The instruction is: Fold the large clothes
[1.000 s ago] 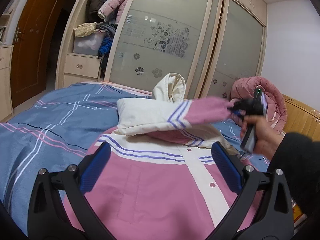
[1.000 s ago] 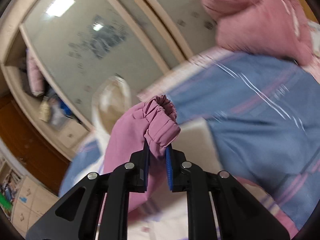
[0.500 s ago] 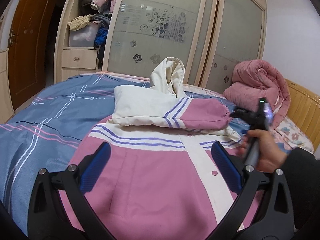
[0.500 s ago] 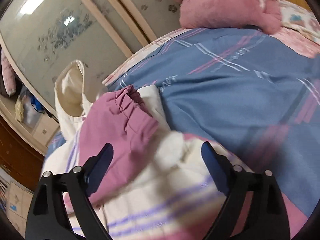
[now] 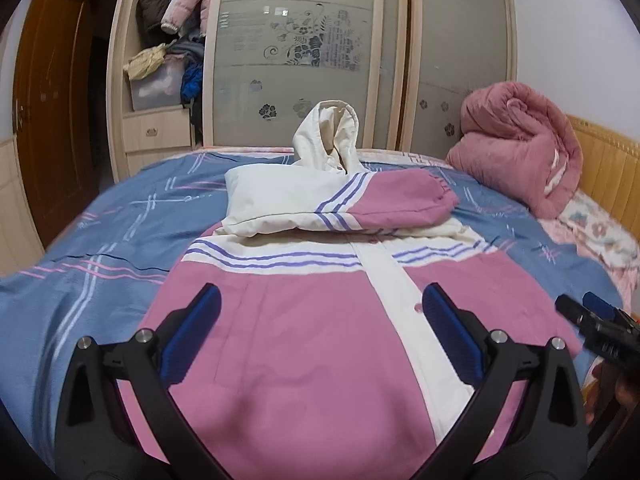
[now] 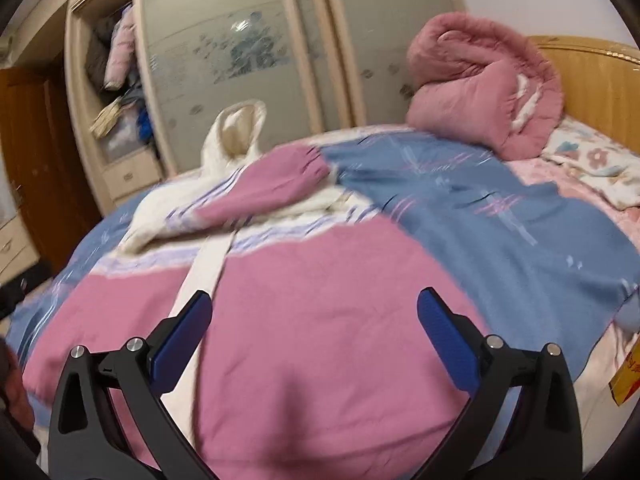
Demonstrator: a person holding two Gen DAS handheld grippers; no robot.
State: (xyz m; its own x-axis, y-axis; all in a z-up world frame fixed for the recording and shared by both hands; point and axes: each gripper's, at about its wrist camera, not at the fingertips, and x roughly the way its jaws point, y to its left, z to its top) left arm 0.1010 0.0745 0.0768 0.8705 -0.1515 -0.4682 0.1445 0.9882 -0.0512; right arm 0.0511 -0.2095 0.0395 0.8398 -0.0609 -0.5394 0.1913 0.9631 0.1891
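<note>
A pink and cream hooded jacket [image 5: 320, 340] lies front up on the bed, its hood [image 5: 328, 136] standing at the far end. One sleeve [image 5: 400, 200] is folded across the chest, its pink cuff to the right. My left gripper [image 5: 320, 294] hovers open over the jacket's lower front with nothing between its fingers. My right gripper [image 6: 314, 298] is over the jacket's [image 6: 320, 280] lower right side; its jaws are opening wide and hold nothing. The folded sleeve [image 6: 276, 184] lies well ahead of it. In the left wrist view, the right gripper [image 5: 596, 320] shows at the right edge.
A blue striped bedsheet [image 5: 120, 240] covers the bed. A rolled pink quilt [image 5: 520, 148] sits at the far right by the wooden headboard [image 5: 608, 168]. Behind the bed stand a wardrobe with sliding doors [image 5: 300, 60] and open shelves of clothes [image 5: 168, 60].
My right gripper let go of the pink cuff, which now rests across the jacket's chest, and drew back to the lower right. My left gripper shifted slightly.
</note>
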